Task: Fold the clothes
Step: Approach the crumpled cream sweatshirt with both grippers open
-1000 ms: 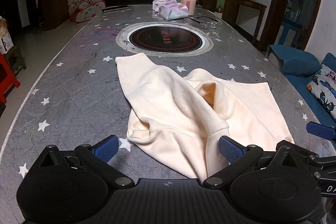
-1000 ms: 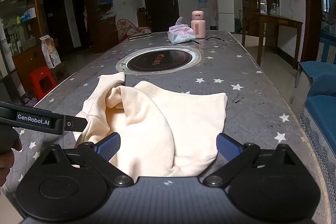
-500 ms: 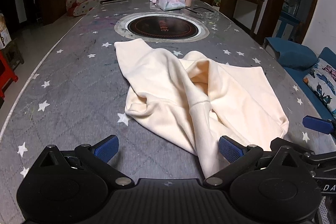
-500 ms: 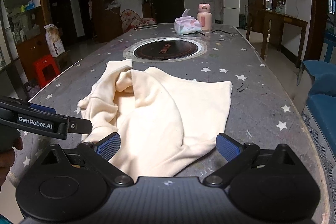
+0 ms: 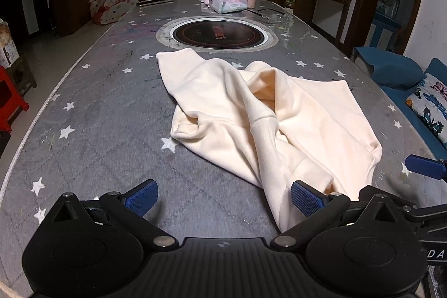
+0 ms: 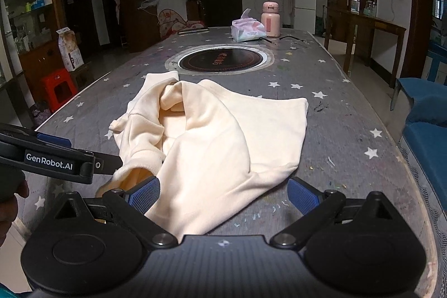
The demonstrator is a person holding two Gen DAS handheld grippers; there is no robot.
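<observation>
A cream garment (image 5: 259, 116) is lying crumpled on the star-patterned surface (image 5: 92, 113), just in front of the round inset burner (image 5: 216, 32). The left hand-held gripper (image 5: 222, 198) is being held wide open, nothing between its pads; the right hand-held gripper (image 6: 223, 194) likewise, its left pad overlapping the hem. The garment's near edge is being hidden behind both bodies; folds are concealing its sleeves.

garment (image 5: 268, 116) near hem: behind left gripper body | cooktop (image 6: 219, 60) lettering: unreadable
</observation>
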